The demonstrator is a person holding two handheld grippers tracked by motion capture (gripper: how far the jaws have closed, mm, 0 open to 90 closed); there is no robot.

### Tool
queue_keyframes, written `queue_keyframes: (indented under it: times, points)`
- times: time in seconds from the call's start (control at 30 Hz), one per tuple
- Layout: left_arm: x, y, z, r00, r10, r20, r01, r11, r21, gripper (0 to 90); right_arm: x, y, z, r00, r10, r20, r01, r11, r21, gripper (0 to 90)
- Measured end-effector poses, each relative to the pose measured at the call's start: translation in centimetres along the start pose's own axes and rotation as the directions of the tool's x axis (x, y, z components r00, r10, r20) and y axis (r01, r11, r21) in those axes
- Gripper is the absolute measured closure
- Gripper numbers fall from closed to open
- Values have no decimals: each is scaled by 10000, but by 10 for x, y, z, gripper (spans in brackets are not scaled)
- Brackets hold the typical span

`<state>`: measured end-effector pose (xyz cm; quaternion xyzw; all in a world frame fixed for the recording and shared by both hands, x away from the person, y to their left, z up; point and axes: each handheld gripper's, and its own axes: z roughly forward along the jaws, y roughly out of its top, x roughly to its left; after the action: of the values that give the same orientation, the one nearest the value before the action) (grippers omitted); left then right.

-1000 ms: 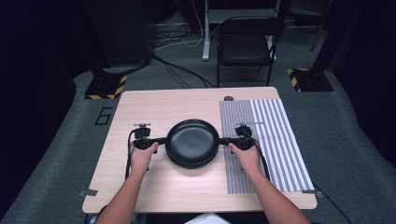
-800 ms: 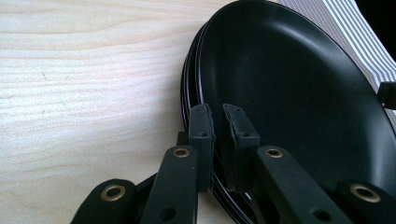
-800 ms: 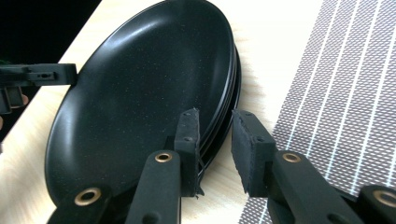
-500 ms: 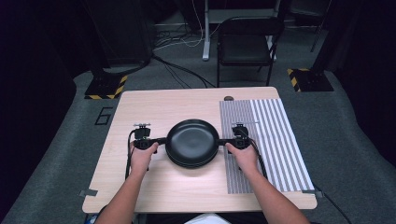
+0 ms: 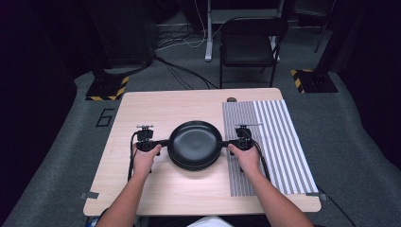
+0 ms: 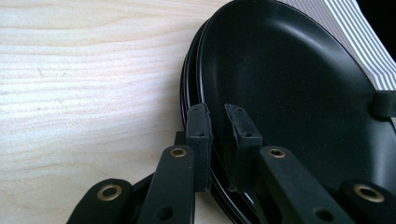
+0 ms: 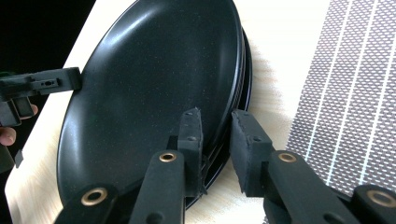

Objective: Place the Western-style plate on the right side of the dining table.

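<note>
Right, the stack of black plates (image 5: 195, 145) sits near the middle of the wooden table (image 5: 156, 109), its right rim just at the left edge of the striped placemat (image 5: 279, 142). Taking the stack as our landmark: the left gripper (image 5: 153, 144) comes in from the stack's left side, the right gripper (image 5: 234, 142) from its right side, directly opposite each other across the plates. Each one is carried by a hand, the left hand (image 5: 144, 158) and the right hand (image 5: 246, 156), both just nearer the person than the stack.

In the left gripper view, the left gripper (image 6: 217, 140) has its two black jaws pressed on the rim of the stack (image 6: 299, 84), one jaw under the edge and one over the top plate's lip, so it is pinching the plates. Several rims show layered one beneath another there. Beyond the stack in that view lies the striped placemat (image 6: 359, 42), and the far rim meets the tip of the other gripper.

In the right gripper view, the right gripper (image 7: 215, 149) likewise clamps the rim of the stack (image 7: 154, 88), one jaw inside on the top plate's face, the other outside the stacked edges. Beside the stack runs the placemat (image 7: 355, 93); across the plates the left gripper (image 7: 42, 84) grips the opposite rim.
</note>
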<state>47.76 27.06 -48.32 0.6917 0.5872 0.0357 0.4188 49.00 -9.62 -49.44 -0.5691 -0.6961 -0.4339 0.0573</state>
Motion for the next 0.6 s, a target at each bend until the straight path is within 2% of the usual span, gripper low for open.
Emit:
queue_keyframes:
  times: [0.1, 0.23, 0.27, 0.53, 0.6]
  points:
    - [-3, -1, 3, 9998, -48, 198, 45, 9999, 144, 813, -1, 0, 0, 9999, 152, -52, -151, 9999, 41, 735]
    - [-7, 0, 6, 9998, 177, 60, -177, 9997, 143, 809, -2, 0, -3, 9999, 126, -77, -126, 9999, -30, 732]
    - [-7, 0, 7, 9999, 71, 96, -72, 9999, 122, 808, -3, 0, -3, 9998, 179, -93, -179, 9998, -81, 732]
    - [-9, -3, 16, 9999, -10, 113, 9, 9999, 124, 754, -5, 1, -7, 9996, 253, -153, -255, 9996, -130, 733]
    - [-11, -4, 21, 9996, -44, 275, 37, 9997, 246, 740, -6, 2, -9, 9995, 282, -155, -285, 9993, -222, 737]
